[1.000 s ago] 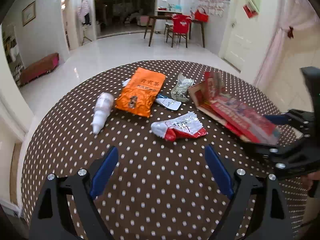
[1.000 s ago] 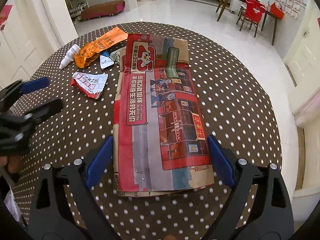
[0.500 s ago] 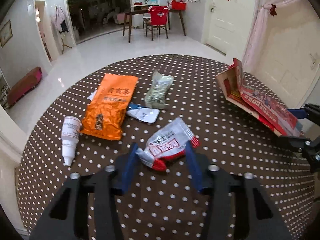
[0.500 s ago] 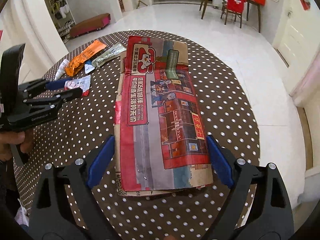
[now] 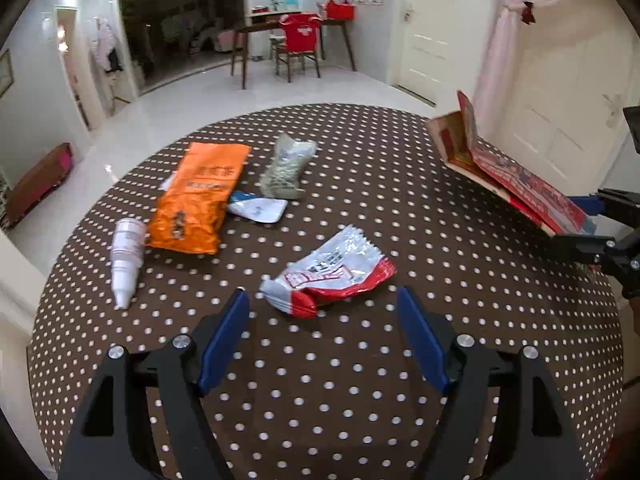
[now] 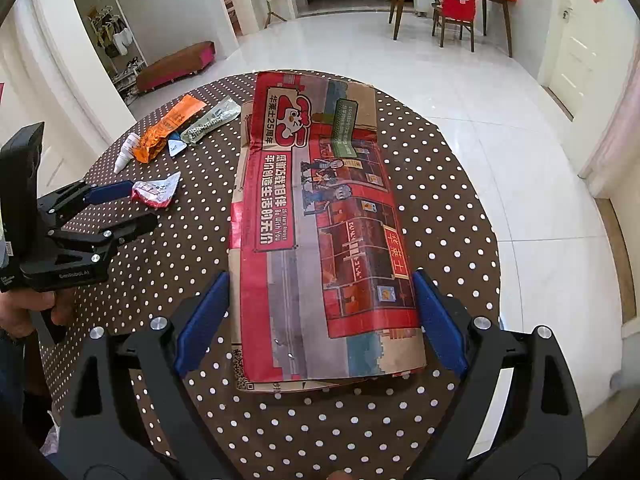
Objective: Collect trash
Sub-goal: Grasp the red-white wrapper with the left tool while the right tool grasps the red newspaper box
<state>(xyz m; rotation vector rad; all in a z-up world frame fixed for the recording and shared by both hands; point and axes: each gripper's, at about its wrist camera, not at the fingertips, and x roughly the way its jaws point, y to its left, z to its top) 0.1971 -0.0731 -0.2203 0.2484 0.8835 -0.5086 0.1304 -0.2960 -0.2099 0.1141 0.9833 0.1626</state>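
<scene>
A red and brown paper bag (image 6: pixel 320 220) is held between my right gripper's (image 6: pixel 320 312) blue pads, its far end raised off the round dotted table (image 5: pixel 360 380). It also shows in the left wrist view (image 5: pixel 512 176). My left gripper (image 5: pixel 322 324) is open, just short of a red and white snack wrapper (image 5: pixel 332 272), which also shows in the right wrist view (image 6: pixel 156 190). Further back lie an orange bag (image 5: pixel 196 200), a stack of white cups (image 5: pixel 126 256), a blue and white sachet (image 5: pixel 258 208) and a greenish packet (image 5: pixel 290 166).
The table edge curves round at left and far side, with white tiled floor (image 5: pixel 180 120) beyond. A desk and red chair (image 5: pixel 298 40) stand far back. A white door (image 5: pixel 560 92) is close on the right.
My left gripper closed in on the red and white wrapper half a second ago, and now stands wide open with the wrapper lying on the table. The right gripper keeps holding the paper bag.
</scene>
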